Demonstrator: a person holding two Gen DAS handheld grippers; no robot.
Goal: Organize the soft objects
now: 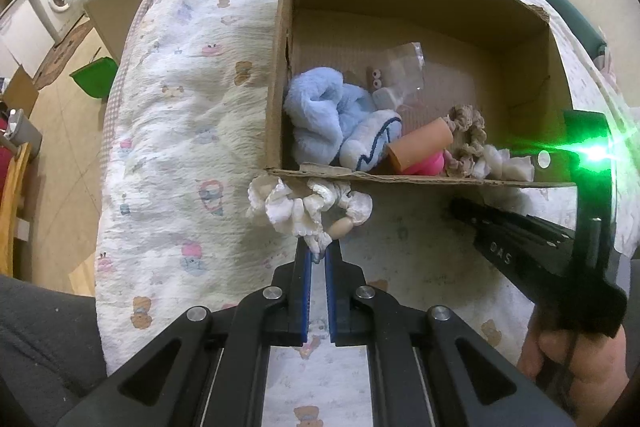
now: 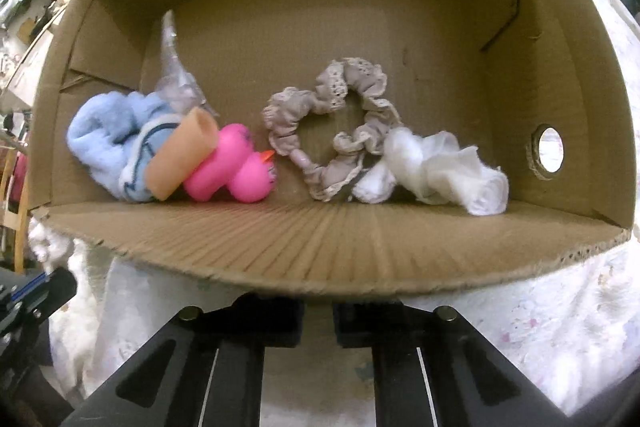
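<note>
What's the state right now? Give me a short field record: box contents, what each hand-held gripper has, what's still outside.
box: open cardboard, on a printed quilt
inside: blue cloth, pink duck, beige scrunchie, white cloth, plastic bag
left hand-held gripper: shut on white scrunchie
white scrunchie position: outside, at the box's near wall
right hand-held gripper: shut, fingertips hidden in its own view, beside the near wall

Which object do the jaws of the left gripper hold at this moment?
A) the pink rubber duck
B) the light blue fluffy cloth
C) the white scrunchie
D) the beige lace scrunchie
C: in the left wrist view the left gripper is shut on the white scrunchie, just outside the cardboard box; the other three things lie inside the box.
</note>
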